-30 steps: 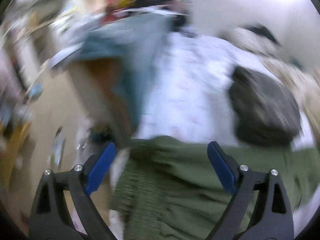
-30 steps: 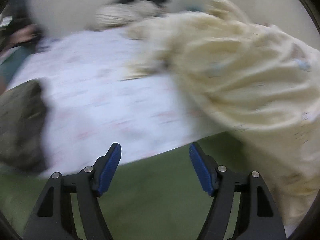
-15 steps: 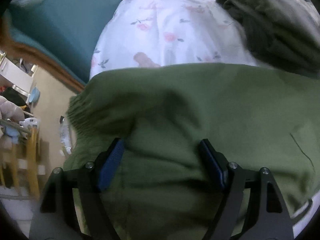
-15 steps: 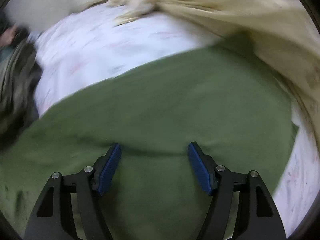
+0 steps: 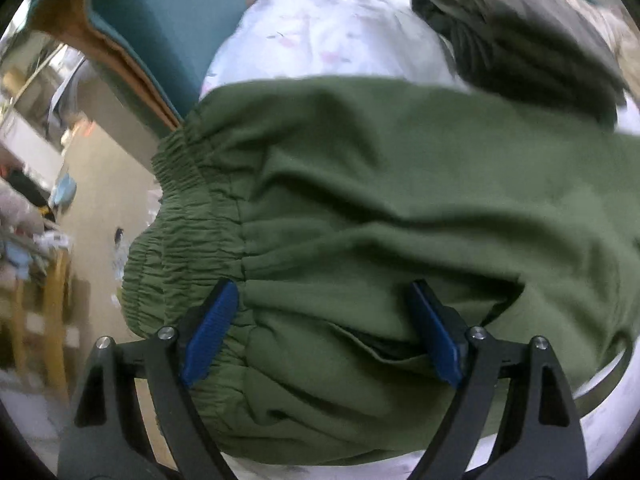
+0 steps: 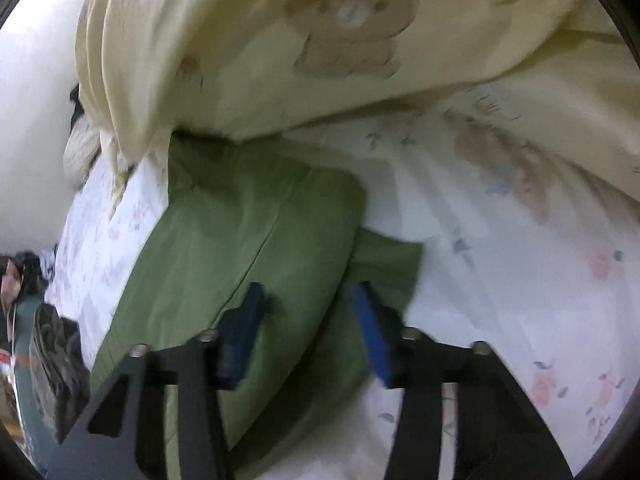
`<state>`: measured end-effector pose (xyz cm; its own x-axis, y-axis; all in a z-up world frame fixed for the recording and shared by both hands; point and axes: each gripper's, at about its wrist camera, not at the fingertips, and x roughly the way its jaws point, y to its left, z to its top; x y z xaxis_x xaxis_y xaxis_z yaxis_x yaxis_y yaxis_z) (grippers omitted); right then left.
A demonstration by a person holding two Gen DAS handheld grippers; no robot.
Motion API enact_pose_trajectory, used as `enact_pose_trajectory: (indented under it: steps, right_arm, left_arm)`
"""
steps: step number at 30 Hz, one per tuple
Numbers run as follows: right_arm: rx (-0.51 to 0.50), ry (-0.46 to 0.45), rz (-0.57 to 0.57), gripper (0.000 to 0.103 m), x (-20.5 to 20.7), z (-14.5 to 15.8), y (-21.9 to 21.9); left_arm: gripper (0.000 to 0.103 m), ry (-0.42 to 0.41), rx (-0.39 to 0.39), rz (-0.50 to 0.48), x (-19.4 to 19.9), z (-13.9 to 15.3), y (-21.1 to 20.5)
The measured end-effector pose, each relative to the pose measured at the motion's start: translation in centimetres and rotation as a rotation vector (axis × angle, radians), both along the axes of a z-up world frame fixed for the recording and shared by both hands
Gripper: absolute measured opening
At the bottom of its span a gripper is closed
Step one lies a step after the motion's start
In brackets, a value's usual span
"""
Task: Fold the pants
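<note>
Olive green pants [image 5: 380,184] lie on a white floral bed sheet [image 5: 332,36]. In the left wrist view my left gripper [image 5: 324,332] is open, its blue pads straddling the fabric just beside the gathered elastic waistband [image 5: 188,216]. In the right wrist view the pants' leg end [image 6: 256,236] lies near the bed's right side. My right gripper [image 6: 308,332] is open, its blue pads either side of the leg's lower edge, low over the cloth.
A dark grey-green garment [image 5: 520,36] lies on the sheet beyond the pants. A cream blanket with a bear print [image 6: 320,40] is heaped at the pants' far end. A teal bed side [image 5: 168,28] and floor [image 5: 92,184] lie left.
Both grippers came down from above the bed onto the pants. The left one now sits at the waistband, the right one at the leg end. Both stay open.
</note>
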<state>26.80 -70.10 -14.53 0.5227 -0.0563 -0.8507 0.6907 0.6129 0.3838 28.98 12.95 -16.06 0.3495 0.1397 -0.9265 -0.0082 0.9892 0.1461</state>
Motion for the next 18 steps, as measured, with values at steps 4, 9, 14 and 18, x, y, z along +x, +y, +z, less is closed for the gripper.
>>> enact_pose_trajectory:
  steps: [4, 9, 14, 18]
  right_arm:
    - [-0.028, 0.015, 0.031, 0.000, 0.9, -0.1, 1.3]
    - [-0.124, -0.062, 0.002, 0.000, -1.6, 3.9, 2.4]
    - [-0.122, 0.014, -0.079, 0.000, -4.3, 2.9, 1.7]
    - [-0.129, 0.141, -0.078, 0.007, -3.0, -0.2, 1.7]
  left_arm:
    - [0.085, 0.029, -0.014, -0.010, -0.4, -0.5, 0.4]
    - [0.084, 0.016, -0.036, -0.014, -0.8, -0.4, 0.8]
    - [0.084, 0.023, -0.059, -0.007, -0.8, -0.2, 1.4]
    - [0.084, 0.034, -0.090, 0.003, -0.5, 0.1, 1.7]
